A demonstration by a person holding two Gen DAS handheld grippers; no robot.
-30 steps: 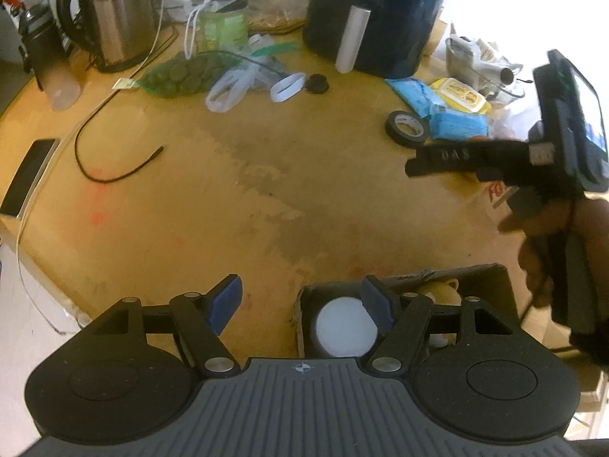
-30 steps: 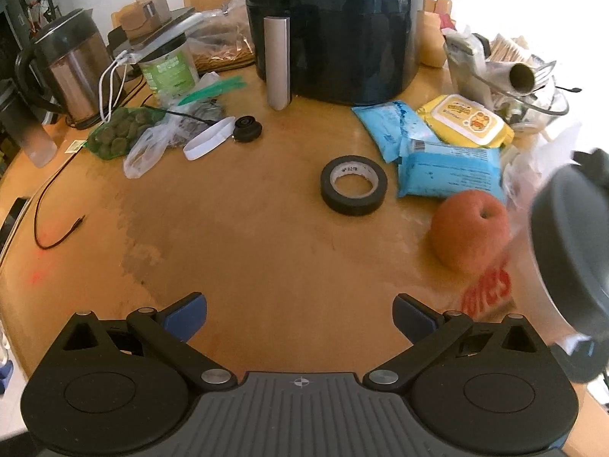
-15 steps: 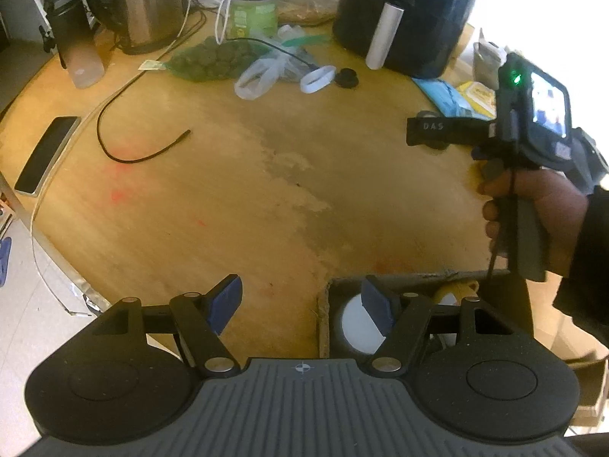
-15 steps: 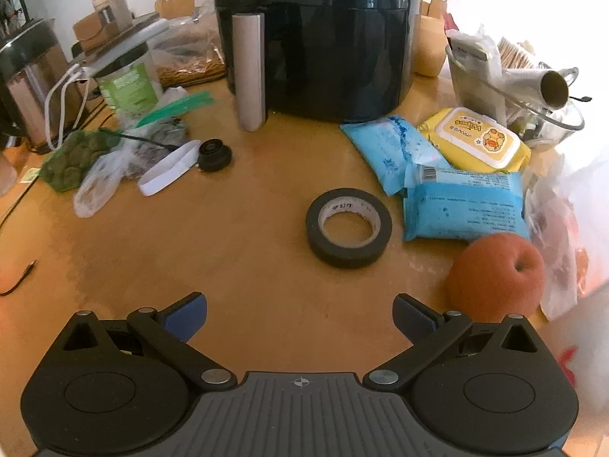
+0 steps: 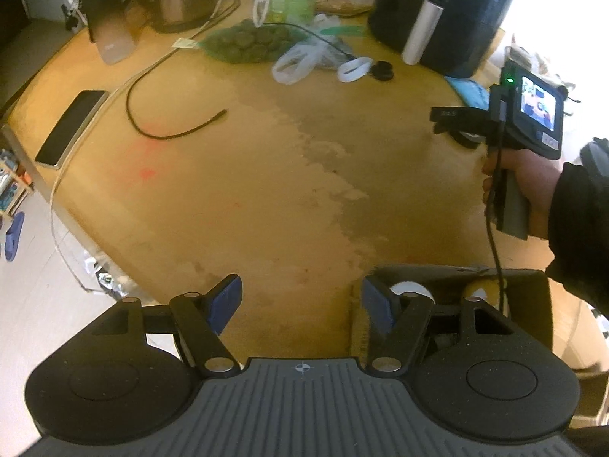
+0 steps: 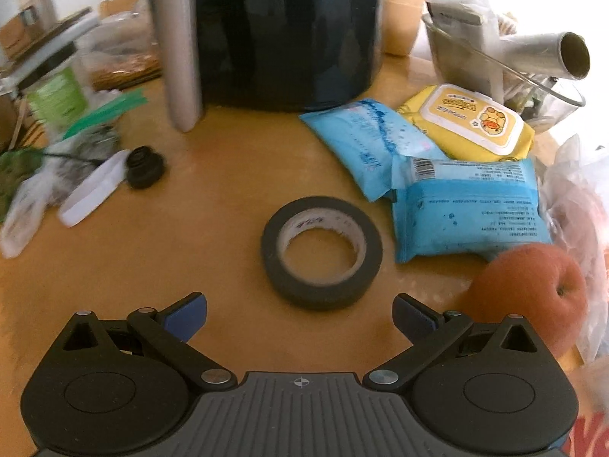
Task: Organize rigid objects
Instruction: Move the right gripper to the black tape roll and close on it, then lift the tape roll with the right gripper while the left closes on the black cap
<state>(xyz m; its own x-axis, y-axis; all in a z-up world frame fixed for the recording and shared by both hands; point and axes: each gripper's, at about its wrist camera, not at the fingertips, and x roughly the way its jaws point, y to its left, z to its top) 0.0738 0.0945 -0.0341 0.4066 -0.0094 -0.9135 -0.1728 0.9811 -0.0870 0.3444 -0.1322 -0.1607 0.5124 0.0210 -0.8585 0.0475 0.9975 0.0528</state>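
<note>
L gripper [image 5: 300, 302]: jaws part open, nothing btwn pads. You keep it low over the near table edge; barely shifted vs 1 s ago, slight roll only.
Box [image 5: 449, 272]: cardboard, just under/behind your L gripper's right finger. Holds a white round item [image 5: 413, 289] and a yellowish item [image 5: 481, 291], both half hidden. Same contents as 1 s ago, so nothing newly stowed.
R gripper [image 6: 300, 314]: jaws wide, empty. This is what changes: 1 s ago you were high and well back from the tape; now you've dropped and closed in, tape fills centre of the wrist view.
Tape roll [image 6: 321, 253]: black, lying flat on table [image 6: 213, 198], just ahead of your R fingertips, roughly centred btwn them. Not touched yet; hasn't moved.
Peach-like fruit [image 6: 529, 293]: just right of the R finger, close to the tape. Watch clearance.
Wipes packs [image 6: 464, 205]: blue and yellow, behind tape, near but apart from it.
Air fryer [image 6: 281, 34]: far back, well clear.
Meaning: prob. approach phase for picking the tape, the next rigid obj for the box. Your jaw spread looks wider than the roll, so a straddle grip seems feasible; you need a bit more fwd/down travel first.
</note>
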